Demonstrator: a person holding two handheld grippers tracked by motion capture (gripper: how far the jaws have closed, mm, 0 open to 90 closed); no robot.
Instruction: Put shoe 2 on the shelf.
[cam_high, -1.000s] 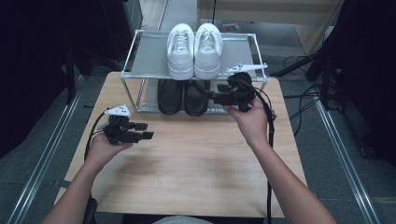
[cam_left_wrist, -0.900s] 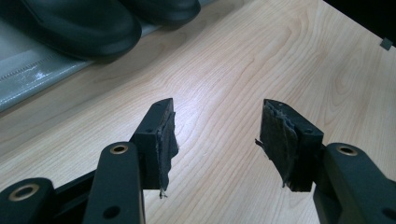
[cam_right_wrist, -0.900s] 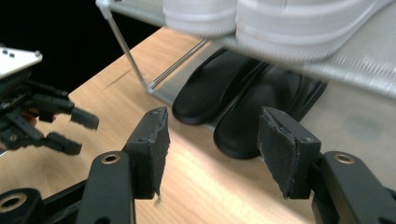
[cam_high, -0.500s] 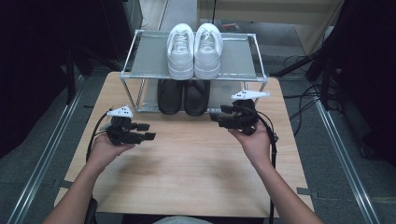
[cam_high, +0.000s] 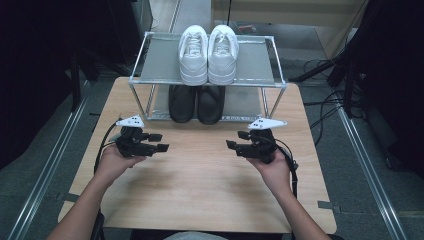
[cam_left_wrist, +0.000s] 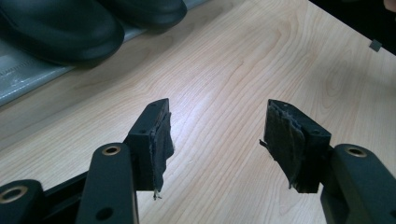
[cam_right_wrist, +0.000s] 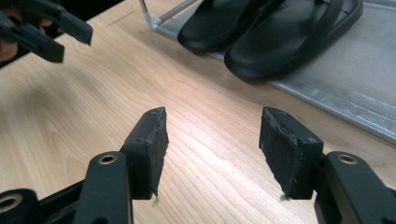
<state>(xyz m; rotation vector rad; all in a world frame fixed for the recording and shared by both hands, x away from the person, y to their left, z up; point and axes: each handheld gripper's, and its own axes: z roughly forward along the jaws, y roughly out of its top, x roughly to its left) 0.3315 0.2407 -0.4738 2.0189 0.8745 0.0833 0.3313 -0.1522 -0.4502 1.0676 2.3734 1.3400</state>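
A pair of white sneakers (cam_high: 207, 52) stands on the top shelf of a metal rack (cam_high: 260, 60). Below them, on the bottom shelf, is a pair of black slip-on shoes (cam_high: 196, 102) (cam_right_wrist: 280, 32) (cam_left_wrist: 60, 28). My left gripper (cam_high: 159, 142) (cam_left_wrist: 217, 126) hovers low over the table's left side, pointing right. It is open; its jaws have just been opening, with nothing between them. My right gripper (cam_high: 237, 139) (cam_right_wrist: 212, 133) is open and empty too. It sits low over the table in front of the rack and points left, toward the left gripper (cam_right_wrist: 56, 35).
The wooden table (cam_high: 200, 185) has bare room between the two grippers and toward the person. The rack takes up the table's far edge. Cables trail on the floor at the right (cam_high: 325, 107), and dark curtains hang on both sides.
My right gripper has come down and back from beside the rack's lower shelf to just above the table. The left hand has stayed in place.
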